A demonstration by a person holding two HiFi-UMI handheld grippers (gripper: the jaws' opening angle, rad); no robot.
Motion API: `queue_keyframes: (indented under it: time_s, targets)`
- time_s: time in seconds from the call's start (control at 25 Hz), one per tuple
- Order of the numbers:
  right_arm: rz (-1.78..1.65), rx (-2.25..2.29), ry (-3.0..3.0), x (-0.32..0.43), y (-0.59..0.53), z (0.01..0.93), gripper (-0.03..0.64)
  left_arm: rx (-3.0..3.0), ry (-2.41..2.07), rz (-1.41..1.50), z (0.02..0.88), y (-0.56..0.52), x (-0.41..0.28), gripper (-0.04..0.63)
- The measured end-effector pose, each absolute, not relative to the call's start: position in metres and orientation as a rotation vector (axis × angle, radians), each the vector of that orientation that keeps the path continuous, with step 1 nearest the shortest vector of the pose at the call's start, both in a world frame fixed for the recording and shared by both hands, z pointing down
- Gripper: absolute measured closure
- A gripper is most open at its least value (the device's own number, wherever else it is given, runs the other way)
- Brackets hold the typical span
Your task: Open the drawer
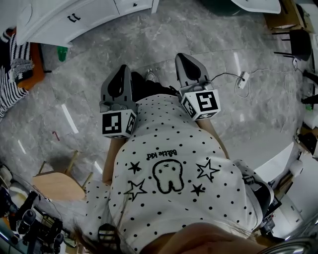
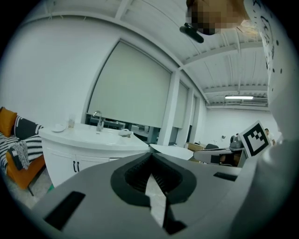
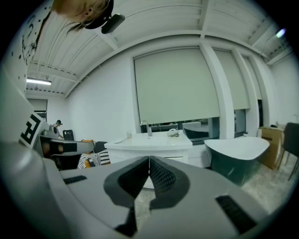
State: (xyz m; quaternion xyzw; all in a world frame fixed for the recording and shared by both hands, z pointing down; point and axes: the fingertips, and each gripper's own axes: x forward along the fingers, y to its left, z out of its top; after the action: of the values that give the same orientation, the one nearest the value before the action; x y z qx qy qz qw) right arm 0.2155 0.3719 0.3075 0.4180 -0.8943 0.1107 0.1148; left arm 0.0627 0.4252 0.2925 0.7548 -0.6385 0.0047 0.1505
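From my head, looking down past my dotted shirt (image 1: 171, 163), I see both grippers held out in front of me over the grey marble floor (image 1: 238, 114). My left gripper (image 1: 123, 70) and my right gripper (image 1: 183, 57) sit side by side, each with its jaws pressed together and nothing between them. The white cabinet (image 1: 59, 22) stands at the far left edge of the floor, well apart from both. Right of its pair of door handles is a front panel with a small dark handle, which I take for the drawer (image 1: 133, 5); it looks flush with the cabinet. A wooden stool (image 1: 54, 184) stands on the floor to my near left.

In the left gripper view, the left gripper (image 2: 150, 155) has its jaws shut tip to tip, holding nothing. Beyond them is the cabinet (image 2: 60, 161) with its white surface (image 2: 93, 139), a faucet (image 2: 98, 120) on top. An orange sofa (image 2: 29, 170) with a striped cushion stands left of it. My other gripper's marker cube (image 2: 256, 137) shows at right.

In the right gripper view, the right gripper (image 3: 148, 159) is also closed and empty. The cabinet (image 3: 184, 156) lies straight ahead, some way off, its faucet (image 3: 146, 127) on top, and a dark bathtub (image 3: 238, 156) stands on the floor just right of it.
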Motion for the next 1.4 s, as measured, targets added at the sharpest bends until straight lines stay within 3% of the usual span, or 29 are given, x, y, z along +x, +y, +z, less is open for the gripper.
queue_keyframes:
  time_s: [0.56,1.0,1.4]
  targets:
    - [0.368,1.265,-2.543,0.197,0.338,0.334,0.601,2.201,-1.716,0.012,0.313,0.375,0.047,0.589]
    - [0.328,1.395,-2.469,0.198,0.3,0.312,0.601,2.284,-1.642,-0.04,0.279,0.327,0.039,0.589]
    - [0.379,1.443,-2.456,0.15,0.244,0.293,0.601,2.294,-1.631,-0.001,0.264,0.266,-0.015,0.589]
